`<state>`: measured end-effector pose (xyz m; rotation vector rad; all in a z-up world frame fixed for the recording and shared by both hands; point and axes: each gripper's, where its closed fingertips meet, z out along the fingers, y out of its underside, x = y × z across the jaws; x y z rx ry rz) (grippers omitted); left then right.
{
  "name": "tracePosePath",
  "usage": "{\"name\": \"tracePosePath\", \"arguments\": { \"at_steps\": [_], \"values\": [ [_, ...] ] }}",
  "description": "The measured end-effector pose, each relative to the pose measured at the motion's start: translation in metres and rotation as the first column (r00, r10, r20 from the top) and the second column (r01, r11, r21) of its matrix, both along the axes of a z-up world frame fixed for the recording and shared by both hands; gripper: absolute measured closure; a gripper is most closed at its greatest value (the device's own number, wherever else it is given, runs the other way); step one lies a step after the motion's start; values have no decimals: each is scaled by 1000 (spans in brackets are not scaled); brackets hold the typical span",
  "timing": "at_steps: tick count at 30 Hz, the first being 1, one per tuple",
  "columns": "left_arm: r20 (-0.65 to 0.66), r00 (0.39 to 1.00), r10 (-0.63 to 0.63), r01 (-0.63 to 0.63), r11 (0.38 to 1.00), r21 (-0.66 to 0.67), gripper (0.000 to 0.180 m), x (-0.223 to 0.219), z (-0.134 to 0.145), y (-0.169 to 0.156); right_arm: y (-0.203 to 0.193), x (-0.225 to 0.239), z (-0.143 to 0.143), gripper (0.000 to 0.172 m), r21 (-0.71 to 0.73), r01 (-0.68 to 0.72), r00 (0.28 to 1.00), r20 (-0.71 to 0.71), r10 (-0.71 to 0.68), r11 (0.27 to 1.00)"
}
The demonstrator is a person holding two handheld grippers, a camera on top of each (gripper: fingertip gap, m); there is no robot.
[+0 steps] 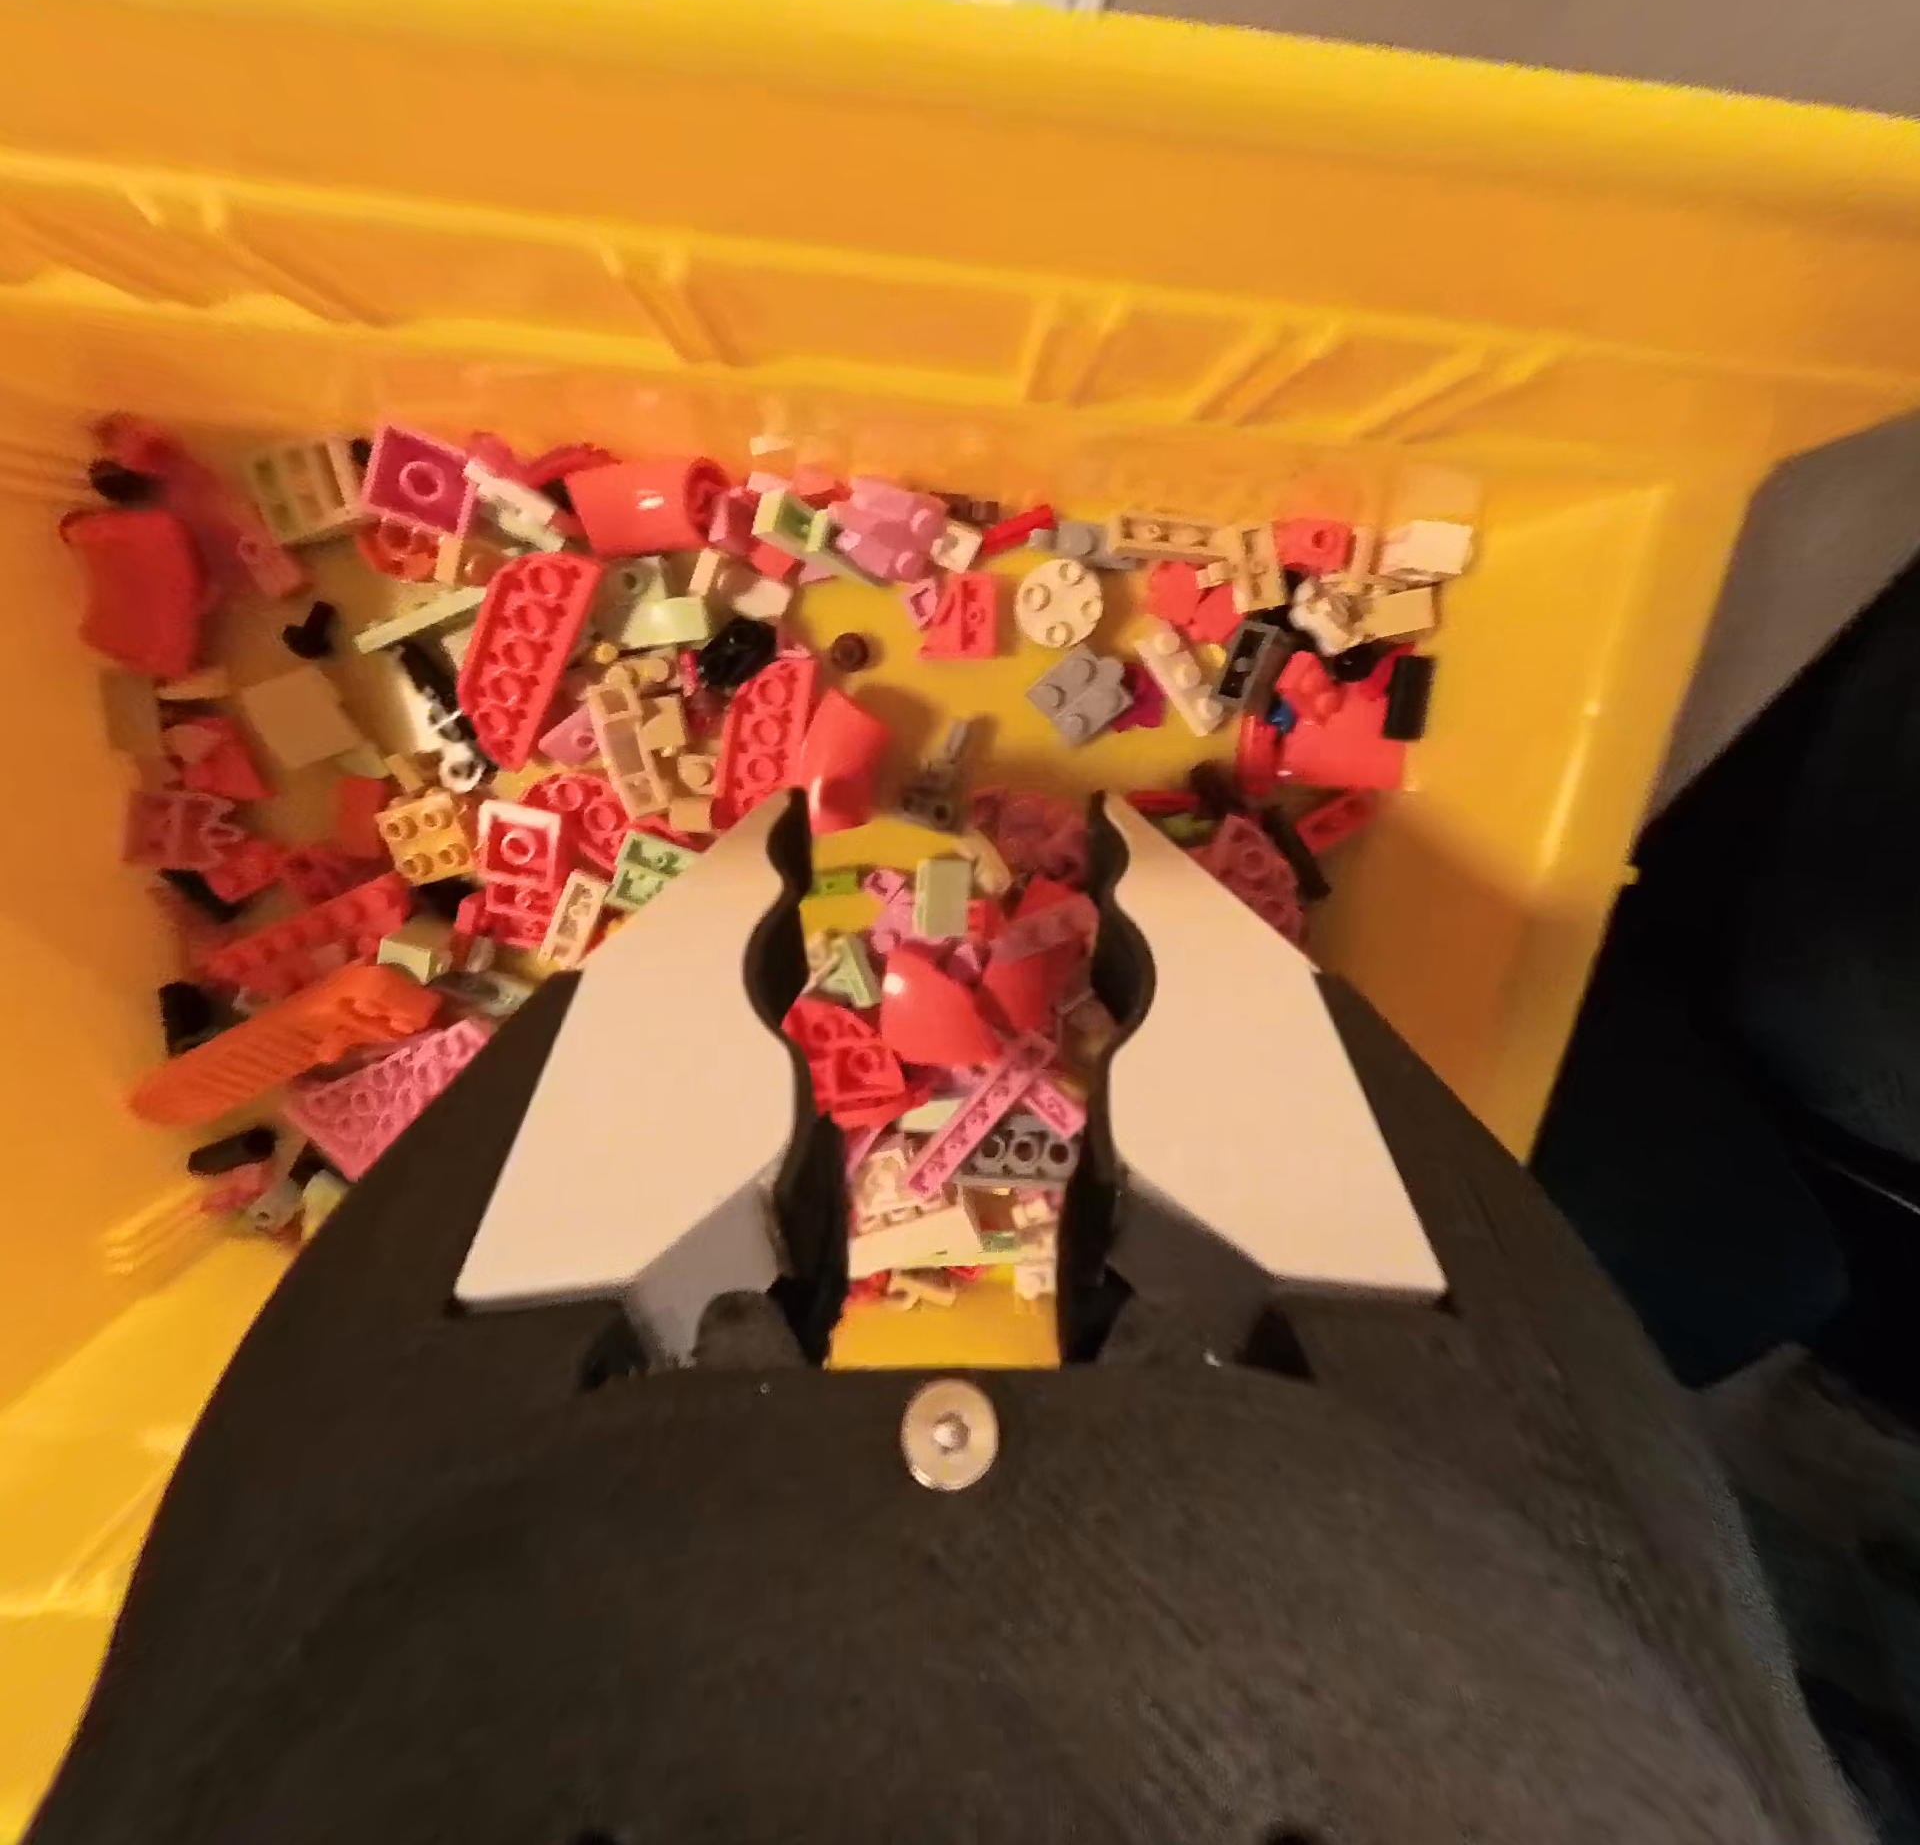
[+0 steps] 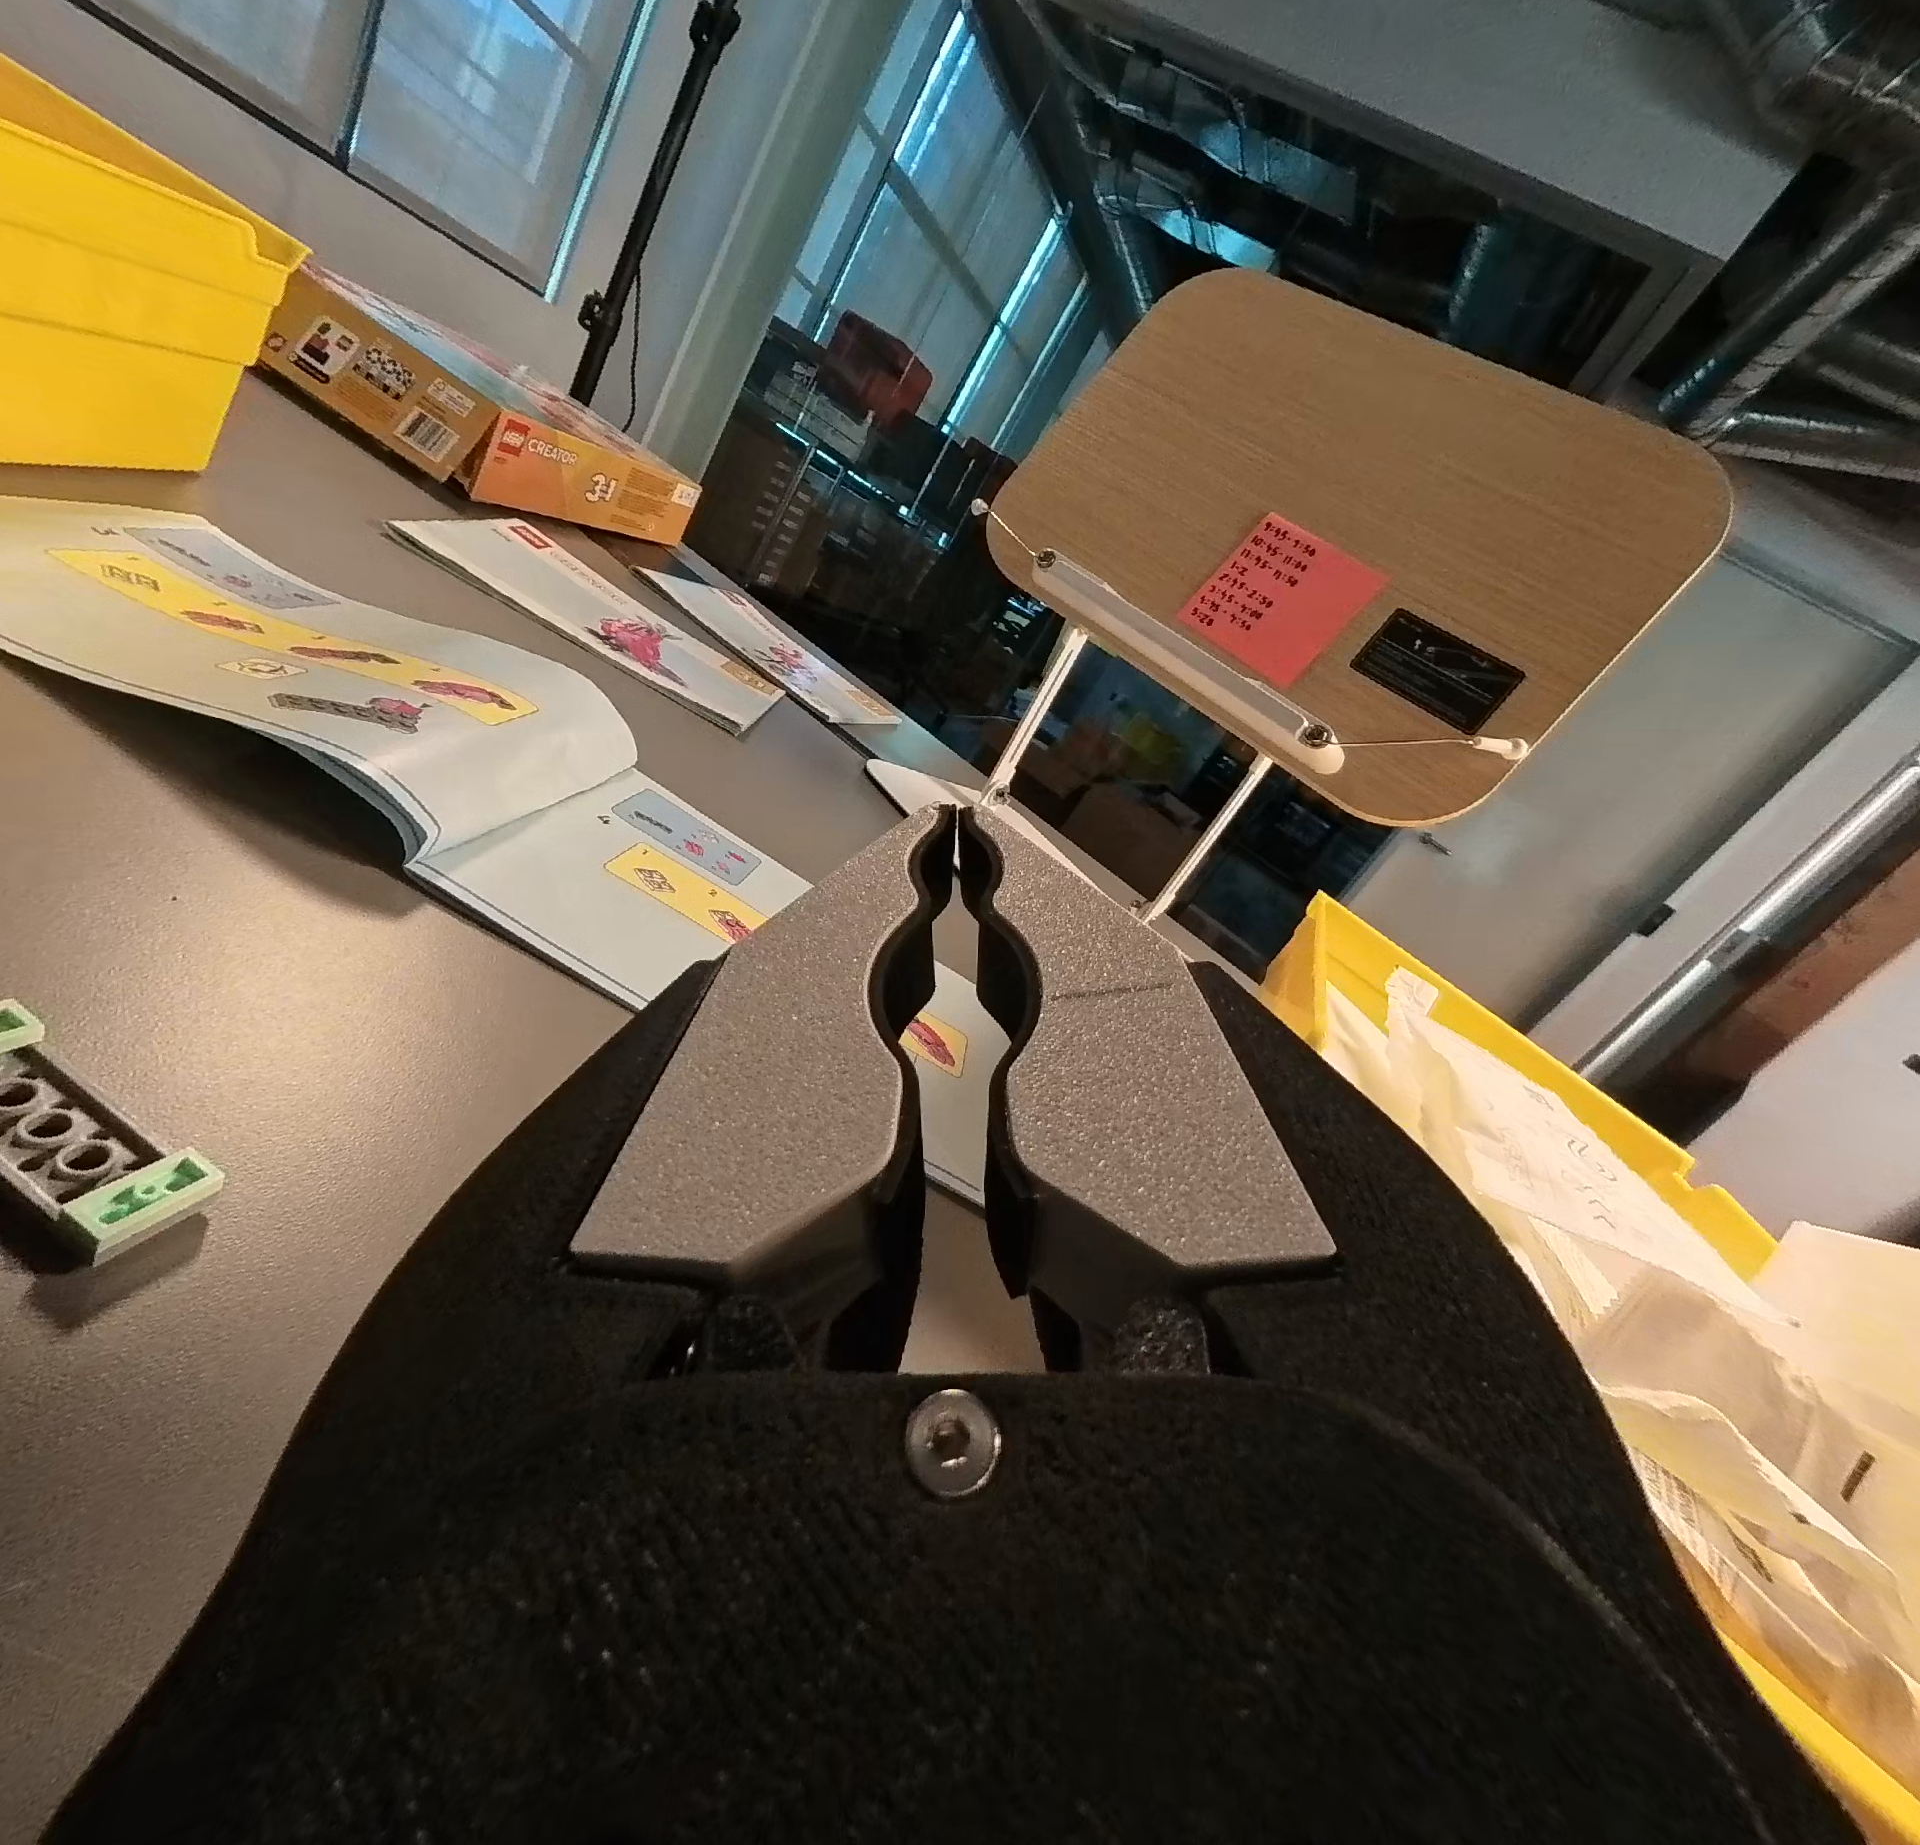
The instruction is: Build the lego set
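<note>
Left gripper [image 1: 951,808]: jaws wide apart, gripping nothing, hanging over loose toy bricks [image 1: 540,652] inside a yellow bin [image 1: 935,185].
Nearest piece: a small grey brick [image 1: 940,793] just past the fingertips, not touched.
Right gripper [image 2: 956,816]: tips pressed together, bare, above a grey table [image 2: 312,964].
Around it: an open booklet [image 2: 343,673], a grey-and-green brick piece [image 2: 94,1151], a cardboard box [image 2: 488,424], a wooden stand [image 2: 1351,507].

The right tool [image 2: 956,813] hovers over the grey table [image 2: 312,964], its tips pressed together on nothing. An open instruction booklet [image 2: 416,715] lies just ahead-left; a wooden book stand [image 2: 1351,548] rises ahead-right.
</note>
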<state>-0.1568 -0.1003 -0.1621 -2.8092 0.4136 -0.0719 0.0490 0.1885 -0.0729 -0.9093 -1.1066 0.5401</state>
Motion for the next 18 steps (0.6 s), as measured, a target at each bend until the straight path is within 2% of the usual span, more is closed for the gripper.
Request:
{"name": "tracePosePath", "arguments": {
  "at_steps": [4, 8, 12, 18],
  "values": [
    [78, 987, -137, 134, 990, 49, 152, 30, 1, 4, 0, 0, 0, 172, 0, 1, 1000, 1, -1, 1000],
    [27, 968, -250, 249, 968, 30, 149, 37, -8, 5, 0, -1, -1, 172, 0, 0, 1000, 5, 0, 1000],
    [47, 971, -233, 234, 972, 0, 147, 32, -13, 8, 0, 0, 0, 172, 1, 1, 1000, 2, -1, 1000],
    [72, 970, -234, 236, 971, -28, 155, 30, -17, 6, 1, 0, 0, 172, -2, 3, 1000, -2, -3, 1000]
  ]
}}
